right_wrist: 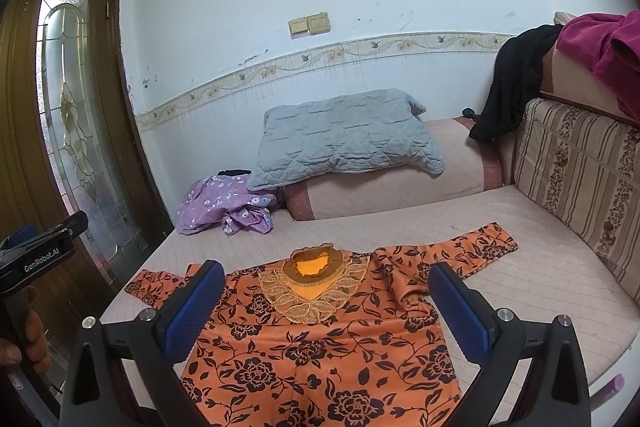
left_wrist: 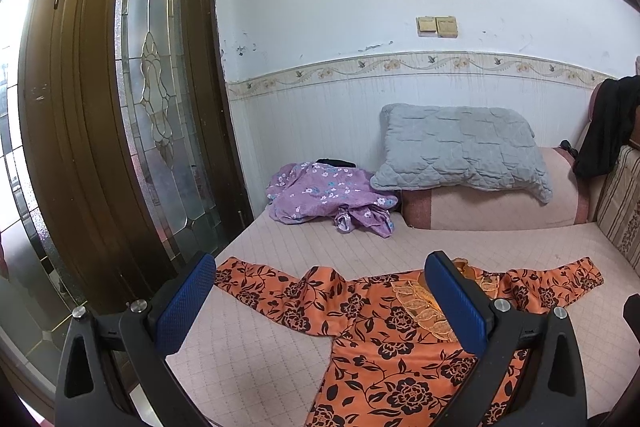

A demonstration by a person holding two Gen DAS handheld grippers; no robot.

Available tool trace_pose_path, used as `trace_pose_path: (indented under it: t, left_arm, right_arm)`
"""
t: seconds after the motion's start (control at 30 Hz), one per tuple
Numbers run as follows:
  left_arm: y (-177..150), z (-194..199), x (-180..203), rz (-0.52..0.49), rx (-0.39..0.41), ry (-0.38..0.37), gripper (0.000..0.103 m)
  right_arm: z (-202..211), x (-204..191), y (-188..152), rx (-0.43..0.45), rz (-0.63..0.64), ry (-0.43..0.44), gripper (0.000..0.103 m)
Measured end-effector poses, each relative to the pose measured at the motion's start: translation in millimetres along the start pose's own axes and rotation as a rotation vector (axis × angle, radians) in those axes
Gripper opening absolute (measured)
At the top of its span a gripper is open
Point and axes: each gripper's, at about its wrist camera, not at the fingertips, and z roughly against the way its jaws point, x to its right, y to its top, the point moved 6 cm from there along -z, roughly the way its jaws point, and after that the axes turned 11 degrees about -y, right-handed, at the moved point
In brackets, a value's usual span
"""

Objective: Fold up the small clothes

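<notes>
— Orange flowered blouse (left_wrist: pixel 384 339) lies flat on the bed (left_wrist: pixel 280 251) under the left tongs (left_wrist: pixel 320 287)?
— Yes, tongs apart, empty; purple garment (left_wrist: pixel 324 195) far behind.
— Right view?
— Right tongs (right_wrist: pixel 326 293) apart above the blouse (right_wrist: pixel 320 339), near its collar (right_wrist: pixel 316 267)

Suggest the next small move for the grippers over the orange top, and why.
Probably lower the left gripper onto the left sleeve to fold it inward. The orange floral top lies spread flat, sleeves out, unfolded, and both the left and the right gripper hover open and empty.
</notes>
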Motion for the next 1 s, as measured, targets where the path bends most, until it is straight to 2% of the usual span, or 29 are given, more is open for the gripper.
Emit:
trace_pose_path:
  t: [0.23, 0.43, 0.57, 0.87, 0.93, 1.0]
  left_arm:
    - [-7.4, -15.8, 6.0, -0.006, -0.026, -0.007, 0.103]
    - [-26.7, -49.1, 14.7, -0.013, -0.092, -0.013, 0.103]
    - [-42.0, -76.3, 19.3, -0.017, -0.142, -0.010, 0.103]
    - [-76.4, -155.7, 31.8, -0.029, -0.256, 0.003, 0.103]
    - [-85.1, -175.5, 37.5, -0.037, -0.278, 0.002, 0.103]
    - [-97.6, -201.1, 45.9, -0.050, -0.310, -0.007, 0.103]
  right_arm:
    - [-18.0, 6.1, -4.7, -0.030, 0.012, -0.026, 0.103]
    - [-55.6, 19.8, -14.3, -0.072, -0.031, -0.047, 0.103]
    - [-86.7, 25.7, -26.0, -0.146, -0.053, -0.059, 0.103]
    - [-180.6, 47.7, -41.2, -0.250, -0.101, -0.091, 0.103]
    - [-211.9, 57.8, -44.8, -0.288, -0.127, -0.072, 0.103]
    - [-247.0, 74.3, -48.7, -0.327, -0.181, -0.015, 0.103]
